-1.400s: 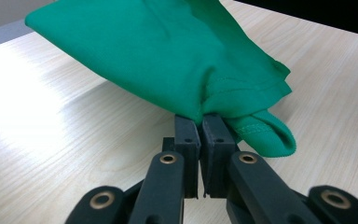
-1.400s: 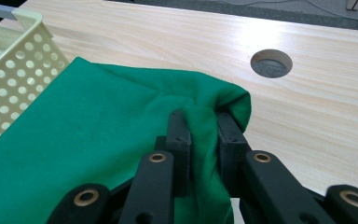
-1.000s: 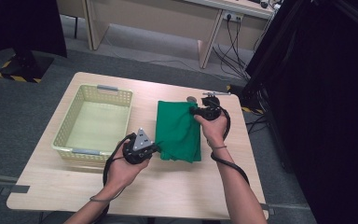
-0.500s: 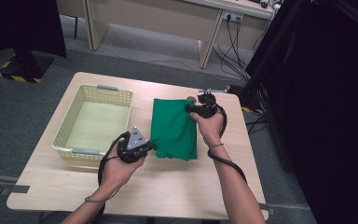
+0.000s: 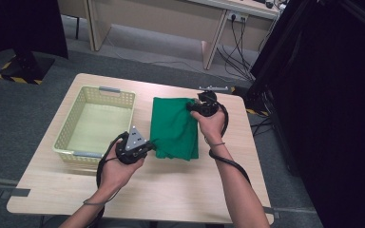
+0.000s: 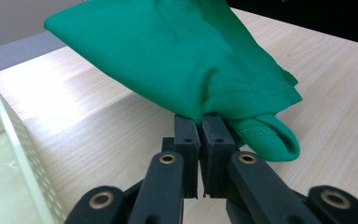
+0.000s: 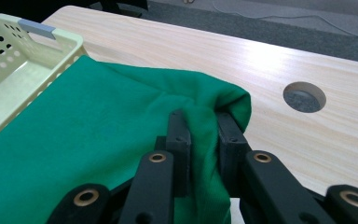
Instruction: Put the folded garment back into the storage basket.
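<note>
A folded green cloth (image 5: 175,126) lies on the wooden table (image 5: 171,194), just right of the basket. My left gripper (image 5: 147,144) is at the cloth's near left corner. In the left gripper view, that gripper (image 6: 200,120) is shut on the cloth's (image 6: 177,56) hemmed edge, which is raised a little off the table. My right gripper (image 5: 193,107) is at the far right corner. In the right gripper view, that gripper (image 7: 199,117) is shut on a bunched fold of the cloth (image 7: 84,121).
A pale yellow perforated basket (image 5: 71,133) with grey handles stands empty on the table's left half; its wall (image 6: 9,154) is close beside my left gripper. A round cable hole (image 7: 304,97) is in the tabletop past the cloth. A dark curtain hangs at the right.
Both grippers and the cloth between them have shifted slightly left, toward the basket. Both grips are unchanged.
</note>
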### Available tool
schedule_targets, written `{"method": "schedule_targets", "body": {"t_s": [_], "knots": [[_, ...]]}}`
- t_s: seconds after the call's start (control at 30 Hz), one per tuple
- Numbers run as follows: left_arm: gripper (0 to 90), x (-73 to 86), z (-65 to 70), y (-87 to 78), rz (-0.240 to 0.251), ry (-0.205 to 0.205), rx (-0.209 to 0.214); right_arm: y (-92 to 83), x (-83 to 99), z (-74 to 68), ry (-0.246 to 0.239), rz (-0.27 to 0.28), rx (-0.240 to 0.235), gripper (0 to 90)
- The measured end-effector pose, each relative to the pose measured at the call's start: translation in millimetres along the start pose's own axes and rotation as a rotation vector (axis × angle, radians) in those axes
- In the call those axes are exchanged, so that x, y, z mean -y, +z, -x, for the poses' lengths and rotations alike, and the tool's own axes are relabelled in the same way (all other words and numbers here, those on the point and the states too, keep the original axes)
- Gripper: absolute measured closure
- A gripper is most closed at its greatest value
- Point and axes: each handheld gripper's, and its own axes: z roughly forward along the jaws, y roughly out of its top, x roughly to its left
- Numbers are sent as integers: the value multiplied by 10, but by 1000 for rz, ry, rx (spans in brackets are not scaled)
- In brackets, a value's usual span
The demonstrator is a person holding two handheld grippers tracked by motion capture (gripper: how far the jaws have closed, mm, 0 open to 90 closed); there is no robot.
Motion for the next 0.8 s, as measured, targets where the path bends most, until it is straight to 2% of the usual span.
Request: {"method": "schedule_targets", "body": {"t_s": [0.37, 0.8], "knots": [[864, 11, -54, -67, 3, -11, -22, 36, -66, -93, -10, 5, -13, 790], [865, 23, -93, -118, 5, -20, -40, 70, -81, -137, -14, 3, -25, 790]]}}
